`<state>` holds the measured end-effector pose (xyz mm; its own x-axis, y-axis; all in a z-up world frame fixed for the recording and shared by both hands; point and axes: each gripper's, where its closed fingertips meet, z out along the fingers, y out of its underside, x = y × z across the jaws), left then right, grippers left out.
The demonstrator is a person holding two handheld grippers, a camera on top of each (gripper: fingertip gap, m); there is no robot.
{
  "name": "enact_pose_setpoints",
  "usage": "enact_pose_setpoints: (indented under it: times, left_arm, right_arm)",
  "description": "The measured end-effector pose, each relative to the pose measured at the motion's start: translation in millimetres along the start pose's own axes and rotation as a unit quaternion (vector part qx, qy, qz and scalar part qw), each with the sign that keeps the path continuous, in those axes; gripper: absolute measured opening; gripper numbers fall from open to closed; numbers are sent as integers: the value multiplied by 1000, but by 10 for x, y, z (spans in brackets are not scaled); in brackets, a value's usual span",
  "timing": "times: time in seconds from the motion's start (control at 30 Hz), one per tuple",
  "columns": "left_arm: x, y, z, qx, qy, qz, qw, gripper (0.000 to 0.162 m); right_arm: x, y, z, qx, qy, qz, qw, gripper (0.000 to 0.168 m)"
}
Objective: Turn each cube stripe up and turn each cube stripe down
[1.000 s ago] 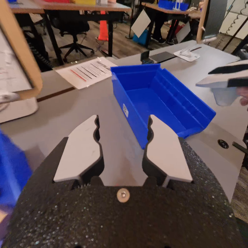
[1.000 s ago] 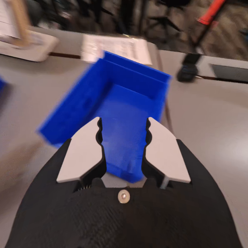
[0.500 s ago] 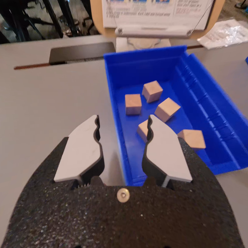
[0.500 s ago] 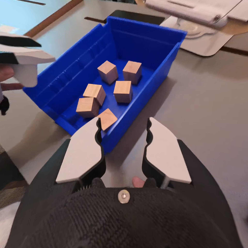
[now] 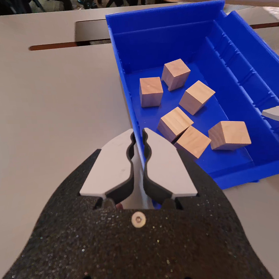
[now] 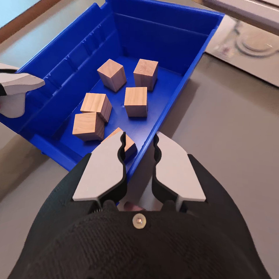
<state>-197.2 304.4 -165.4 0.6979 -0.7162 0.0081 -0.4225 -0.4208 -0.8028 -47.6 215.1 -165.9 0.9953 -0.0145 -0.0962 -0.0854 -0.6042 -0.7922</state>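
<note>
Several plain wooden cubes (image 5: 196,96) lie loose in a blue plastic bin (image 5: 151,37); I see no stripe on any upper face. My left gripper (image 5: 138,131) is shut on the bin's left side wall near its front end. In the right wrist view the cubes (image 6: 135,101) and the bin (image 6: 151,34) show again. My right gripper (image 6: 139,133) is open and partly narrowed, its jaws astride the bin's right wall, with one cube (image 6: 129,145) just behind its left finger. The left gripper (image 6: 22,84) shows at the far wall; a right finger (image 5: 271,115) shows in the left view.
The bin sits on a grey table (image 5: 60,105) with a dark cable slot (image 5: 90,31) behind it. A white stand base (image 6: 249,45) stands right behind the bin. Bare table lies left and right of the bin (image 6: 226,120).
Both grippers swung from an empty blue bin to this bin of cubes and came down to its side walls. The left jaws shut on the left wall; the right jaws narrowed over the right wall.
</note>
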Motion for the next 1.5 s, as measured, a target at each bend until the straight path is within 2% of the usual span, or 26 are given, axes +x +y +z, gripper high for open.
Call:
enact_pose_setpoints:
  times: [0.03,0.33,0.4,0.53,0.6,0.67,0.77,0.8,0.87,0.9,1.0,1.1,1.17,1.27,1.5]
  left_arm:
    - [-170,-15,21,-3,-11,2,1000,6]
    - [-1537,-141,195,-18,-42,-41,998,4]
    - [-1702,-136,187,-15,-43,-58,997,3]
    - [-1817,-115,145,-12,-46,-40,998,4]
    - [-1853,-127,93,-6,-66,-20,998,8]
    - [-1950,-229,-69,26,-123,-8,992,27]
    - [-1928,-445,-426,94,-188,1,978,39]
    - [-1826,-491,-516,108,-185,10,977,40]
    - [-1539,-532,-631,117,-154,33,981,53]
    - [-1373,-534,-651,115,-132,40,984,52]
    - [-839,-457,-594,85,-29,31,995,54]
    - [-544,-386,-510,54,27,-8,998,67]
    - [-470,-386,-466,51,30,-20,998,76]
    - [-407,-378,-378,34,26,-22,999,77]
    - [-473,-250,-33,-147,-11,6,989,76]
  right_arm:
    - [-98,-76,116,0,-7,-2,1000,37]
    - [-901,-717,1096,23,-25,-14,999,41]
    - [-1036,-774,1198,19,-27,-24,999,42]
    - [-1169,-802,1216,10,-55,-39,998,48]
    - [-1153,-887,1082,33,-77,-44,996,48]
    - [-1030,-1078,822,87,-81,-45,992,61]
    - [-746,-1248,317,163,-78,-90,979,67]
    - [-628,-1245,167,178,-71,-108,976,73]
    - [-411,-1162,-81,194,-60,-128,971,86]
    - [-325,-1086,-182,195,-63,-128,970,90]
    - [-152,-835,-444,202,-94,-94,970,96]
    - [-55,-587,-688,228,-121,-61,964,99]
    - [-9,-448,-845,259,-130,-61,955,98]
    - [79,-213,-984,274,-130,-74,950,98]
    - [206,143,-1236,264,-124,-124,948,105]
